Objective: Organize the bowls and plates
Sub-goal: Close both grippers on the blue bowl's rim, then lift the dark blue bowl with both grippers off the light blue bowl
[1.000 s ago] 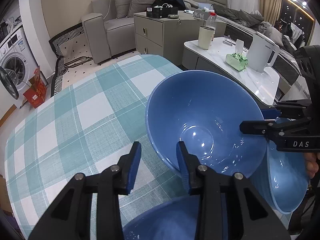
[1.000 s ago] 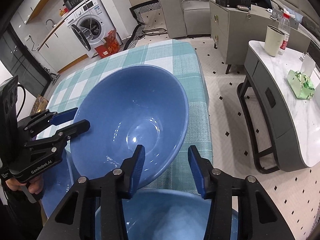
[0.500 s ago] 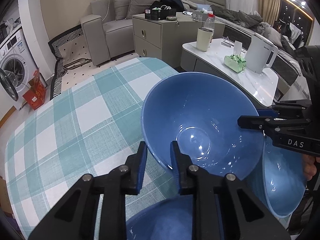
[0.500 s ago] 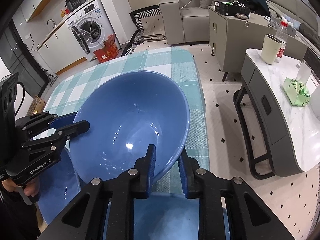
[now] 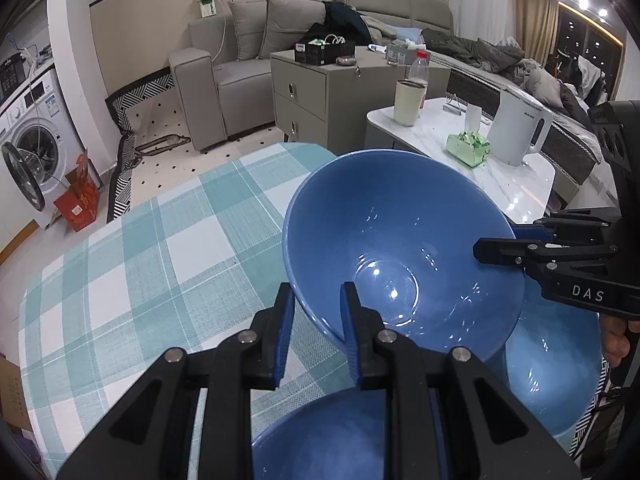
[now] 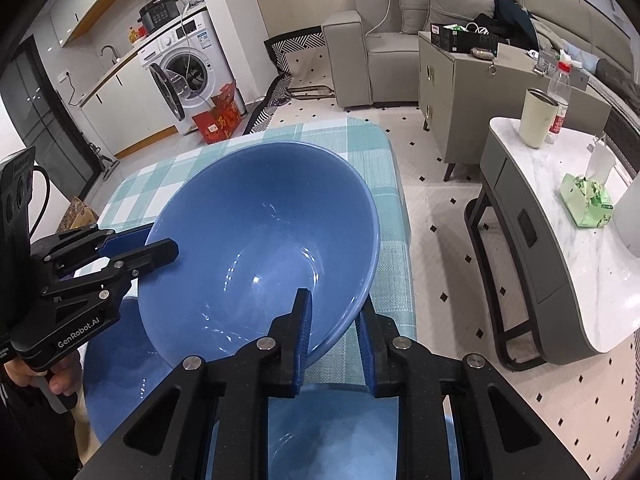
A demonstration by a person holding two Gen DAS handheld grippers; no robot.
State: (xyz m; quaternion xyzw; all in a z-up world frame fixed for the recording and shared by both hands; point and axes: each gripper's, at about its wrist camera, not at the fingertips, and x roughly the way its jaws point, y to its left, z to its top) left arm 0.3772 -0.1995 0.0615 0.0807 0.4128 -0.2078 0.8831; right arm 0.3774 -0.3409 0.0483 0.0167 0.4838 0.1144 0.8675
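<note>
A blue bowl (image 5: 400, 256) is held tilted above the checked tablecloth (image 5: 160, 264), its opening turned up and toward both cameras, over two more blue bowls (image 5: 556, 368) that sit lower and nearer. Its rim is clamped on one side between the blue pads of the left gripper (image 5: 316, 320) and on the opposite side between those of the right gripper (image 6: 334, 320), each reaching in level from its own side. "DAS" is read on the right gripper's body and "GenRobot.AI" on the left's; the print on the white kettle (image 5: 518, 130) is too small to be read.
</note>
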